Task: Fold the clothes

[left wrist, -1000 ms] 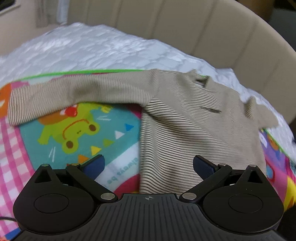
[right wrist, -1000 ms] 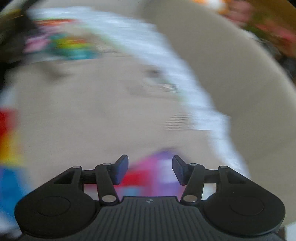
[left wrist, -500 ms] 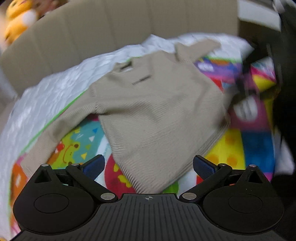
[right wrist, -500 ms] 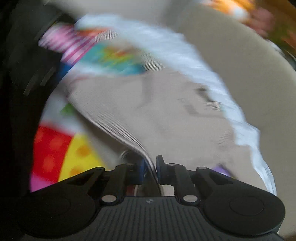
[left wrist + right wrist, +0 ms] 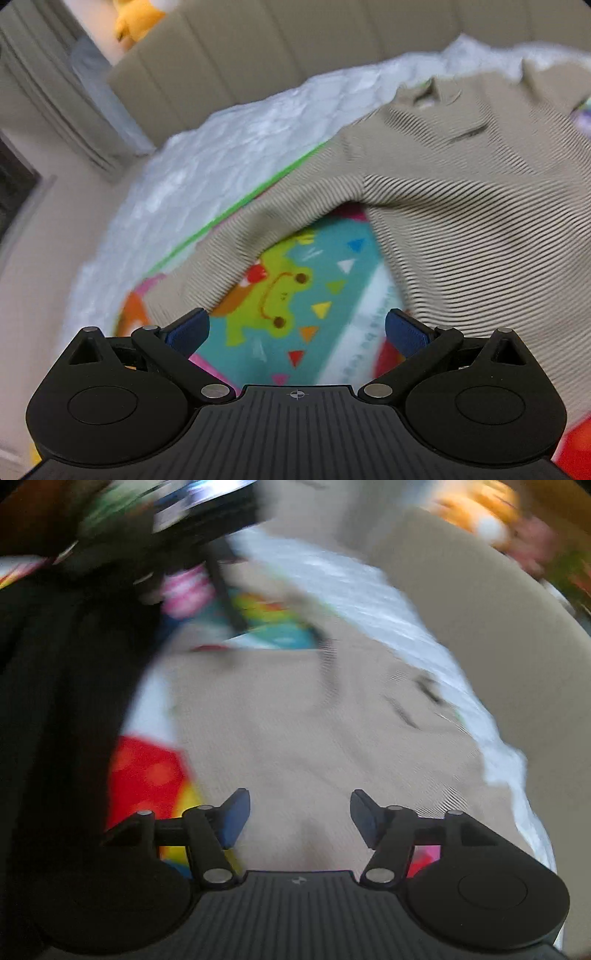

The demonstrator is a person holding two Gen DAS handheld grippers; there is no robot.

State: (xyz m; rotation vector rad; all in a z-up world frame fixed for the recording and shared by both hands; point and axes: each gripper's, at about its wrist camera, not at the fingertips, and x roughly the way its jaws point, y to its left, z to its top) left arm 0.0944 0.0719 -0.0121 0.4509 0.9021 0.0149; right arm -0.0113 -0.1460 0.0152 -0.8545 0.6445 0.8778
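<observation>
A beige striped long-sleeved sweater [image 5: 461,206] lies spread on a colourful play mat [image 5: 295,295] on a bed. Its left sleeve [image 5: 240,240] runs down toward the left gripper. My left gripper [image 5: 297,330] is open and empty, above the mat's frog picture, between the sleeve and the sweater's body. In the blurred right wrist view the sweater [image 5: 314,731] fills the middle. My right gripper [image 5: 299,819] is open and empty just over the sweater's near edge.
A white quilted cover [image 5: 221,147] lies under the mat. A beige padded headboard [image 5: 277,48] stands behind, with a yellow plush toy [image 5: 136,18] above it. A dark shape [image 5: 55,701] fills the left of the right wrist view.
My right gripper was shut on the sweater's edge half a second ago and is now open, the cloth released. My left gripper has swung closer over the sleeve and the frog picture.
</observation>
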